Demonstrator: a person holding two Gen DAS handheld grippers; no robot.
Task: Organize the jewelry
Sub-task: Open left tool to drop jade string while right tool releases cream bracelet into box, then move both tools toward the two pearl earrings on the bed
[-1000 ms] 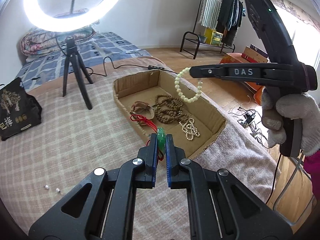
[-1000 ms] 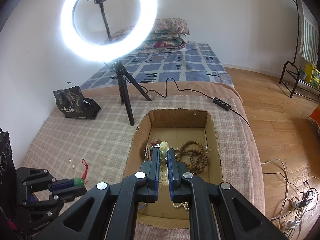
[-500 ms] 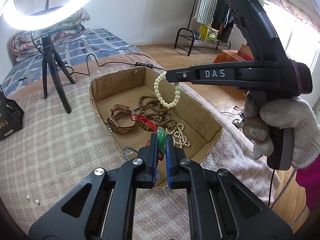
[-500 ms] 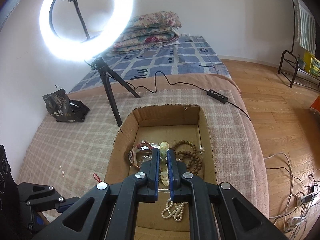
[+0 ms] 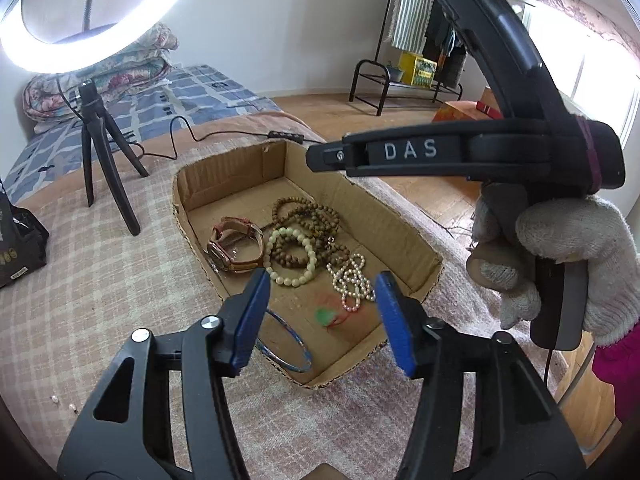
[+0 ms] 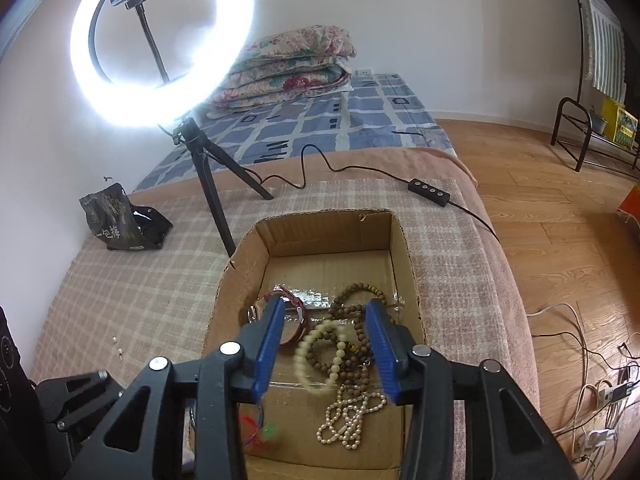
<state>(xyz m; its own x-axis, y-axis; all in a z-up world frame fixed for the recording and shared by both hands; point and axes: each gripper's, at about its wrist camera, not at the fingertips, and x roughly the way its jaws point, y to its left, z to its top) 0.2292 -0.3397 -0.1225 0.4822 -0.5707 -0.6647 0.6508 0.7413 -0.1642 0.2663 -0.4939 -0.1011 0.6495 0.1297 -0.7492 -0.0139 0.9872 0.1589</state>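
In box (image 5: 420,240): 3 bead strands, 1 watch (image 5: 234,248).

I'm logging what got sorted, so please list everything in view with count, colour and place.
Cardboard box: 1, brown, on the checked blanket.
Watch: 1, brown strap, box left side.
Wooden bead necklace: 1, dark brown, box middle.
Cream bead bracelet: 1, over the wooden beads.
Pearl strand: 1, white, box right.
Green pendant: 1, red cord, box near end.
Bangle: 1, clear bluish, near corner.
Loose beads: 2, white, on blanket.
Ring light: 1, white, black tripod.
Black bag: 1, blanket edge.
Left gripper: open.
Right gripper: open.
Gloved hand: white.
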